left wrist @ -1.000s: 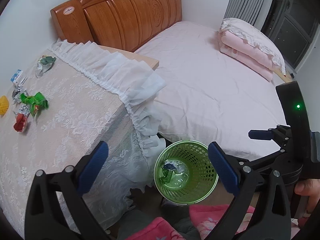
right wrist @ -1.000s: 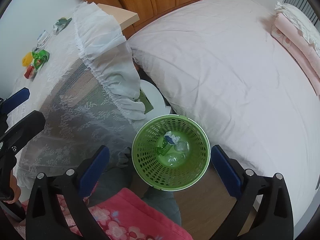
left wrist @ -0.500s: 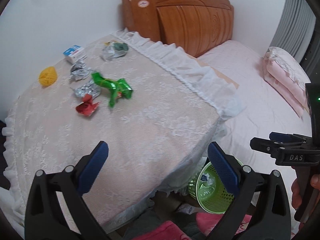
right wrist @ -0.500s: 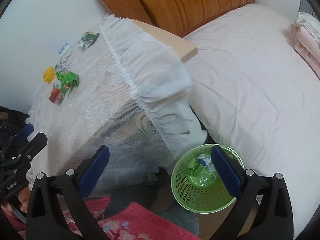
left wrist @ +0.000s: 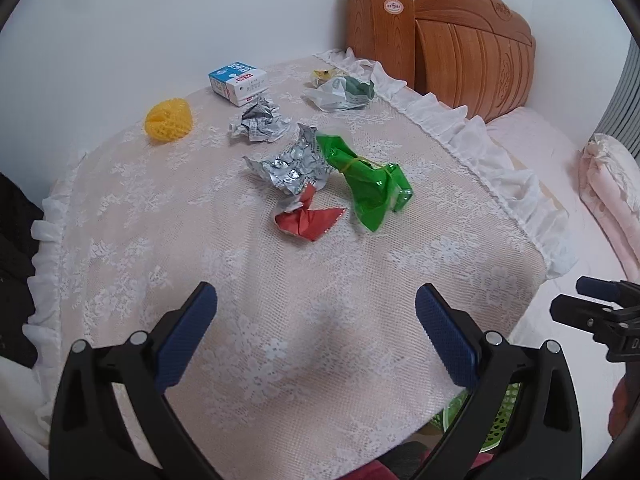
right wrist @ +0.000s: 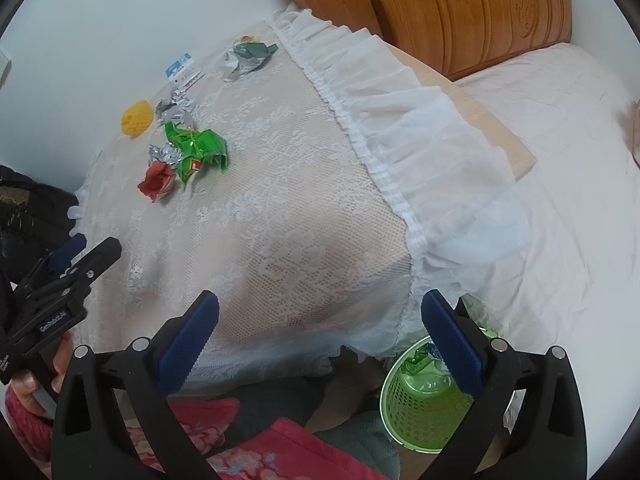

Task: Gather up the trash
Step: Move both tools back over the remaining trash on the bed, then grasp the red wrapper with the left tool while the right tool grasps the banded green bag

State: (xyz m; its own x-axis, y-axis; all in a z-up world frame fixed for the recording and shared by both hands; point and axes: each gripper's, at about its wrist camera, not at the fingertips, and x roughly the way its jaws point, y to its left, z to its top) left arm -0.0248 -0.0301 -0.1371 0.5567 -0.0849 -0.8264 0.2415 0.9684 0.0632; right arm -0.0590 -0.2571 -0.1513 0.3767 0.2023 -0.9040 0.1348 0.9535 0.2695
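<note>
Trash lies on the lace-covered table (left wrist: 280,320): a red wrapper (left wrist: 308,220), a green wrapper (left wrist: 368,184), silver foil (left wrist: 292,168), crumpled paper (left wrist: 260,124), a yellow foam net (left wrist: 168,120), a blue-white carton (left wrist: 238,82) and a white-green bag (left wrist: 344,90). My left gripper (left wrist: 316,332) hovers open over the table's near part, well short of the red wrapper. My right gripper (right wrist: 320,340) is open at the table's front edge, empty. The green basket (right wrist: 424,404) stands on the floor below, with trash inside.
A bed (right wrist: 560,184) with a wooden headboard (left wrist: 452,36) adjoins the table on the right. Folded pink bedding (left wrist: 608,188) lies on it. A white wall (left wrist: 160,20) backs the table. A person's pink-patterned clothing (right wrist: 240,448) is below the grippers.
Both grippers have swung up and left from over the basket to the table. The trash pile now lies ahead of the left gripper. Both stayed open.
</note>
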